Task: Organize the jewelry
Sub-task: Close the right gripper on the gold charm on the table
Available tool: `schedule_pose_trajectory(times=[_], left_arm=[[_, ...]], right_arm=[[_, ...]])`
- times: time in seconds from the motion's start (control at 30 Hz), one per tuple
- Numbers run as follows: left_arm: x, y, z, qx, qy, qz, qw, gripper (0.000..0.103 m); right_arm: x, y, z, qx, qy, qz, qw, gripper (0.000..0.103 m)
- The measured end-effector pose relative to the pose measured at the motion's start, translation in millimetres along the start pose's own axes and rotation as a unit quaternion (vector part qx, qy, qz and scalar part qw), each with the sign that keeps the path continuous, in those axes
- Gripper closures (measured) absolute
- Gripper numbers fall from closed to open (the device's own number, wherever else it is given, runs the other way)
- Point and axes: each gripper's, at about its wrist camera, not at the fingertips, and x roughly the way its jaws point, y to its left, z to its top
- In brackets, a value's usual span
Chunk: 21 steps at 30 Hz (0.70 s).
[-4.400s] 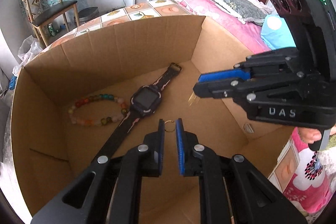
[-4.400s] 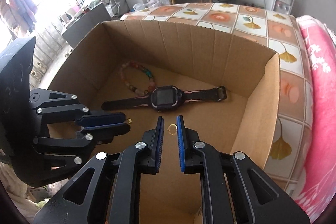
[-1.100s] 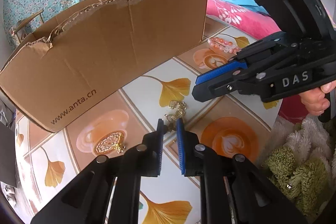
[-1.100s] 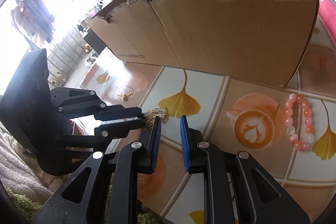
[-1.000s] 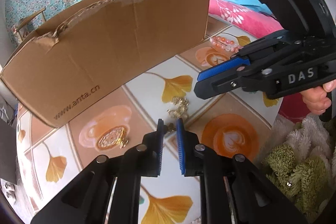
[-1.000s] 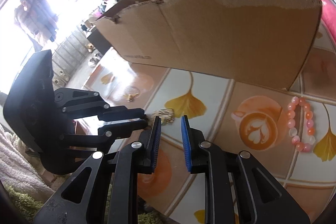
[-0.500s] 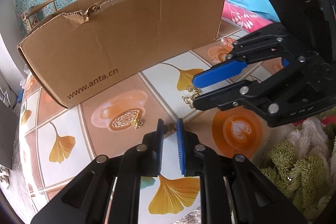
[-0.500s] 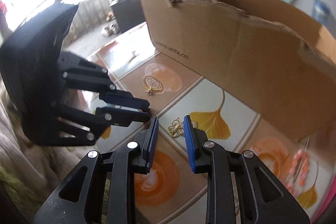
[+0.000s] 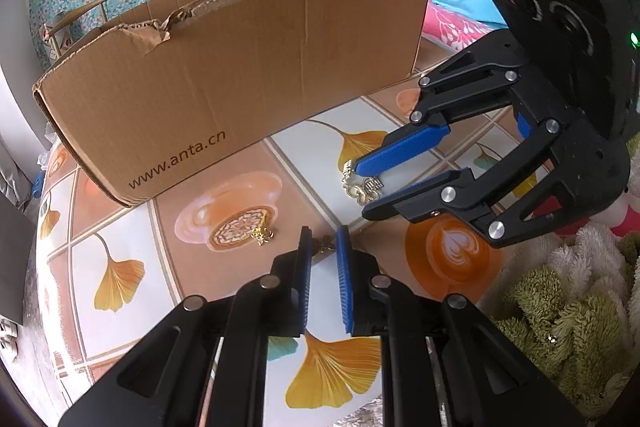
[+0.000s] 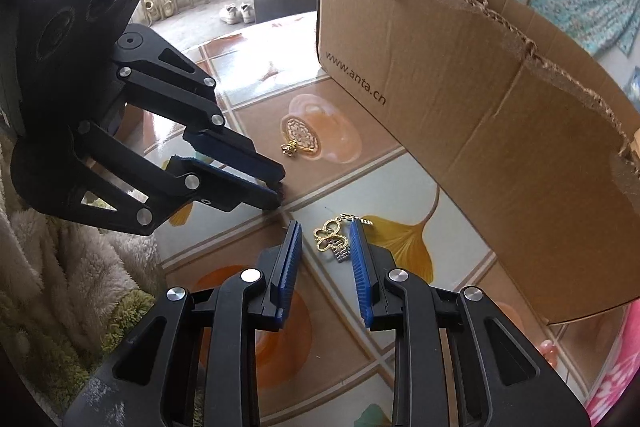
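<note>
Gold filigree charm [image 10: 334, 237] lies flat on the tiled tabletop [image 10: 400, 267] at twelve o'clock between the right gripper's [image 10: 323, 235] parted jaws; light, thin, probably slippery, best pinched across its loops. Left gripper [image 9: 322, 242], narrowly parted, straddles another small gold piece [image 9: 326, 245].

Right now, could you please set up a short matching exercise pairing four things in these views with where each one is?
Things:
1. gold clover charm
2. round filigree pendant
3. cardboard box
4. small gold piece

Places:
a. between the left gripper's fingertips
b. on an orange cup print on the tablecloth
c. standing behind the jewelry, printed "www.anta.cn"
d. between the open fingers of the right gripper, on the tablecloth

Pairs: 1-d, 2-b, 3-c, 4-a
</note>
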Motion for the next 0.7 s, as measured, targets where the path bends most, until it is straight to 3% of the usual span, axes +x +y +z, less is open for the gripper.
schedule_pose_trajectory(times=[0.13,0.7], left_arm=[[0.3,-0.9,1.1,0.002,0.002,0.0,1.0,0.091],[-0.7,-0.6,-0.2,0.003,-0.002,0.001,1.0,0.091]], right_arm=[[3.0,-8.4,-2.0,0.009,0.004,0.009,1.0,0.087],[0.4,-5.1,2.5,0.015,-0.011,0.003,1.0,0.09]])
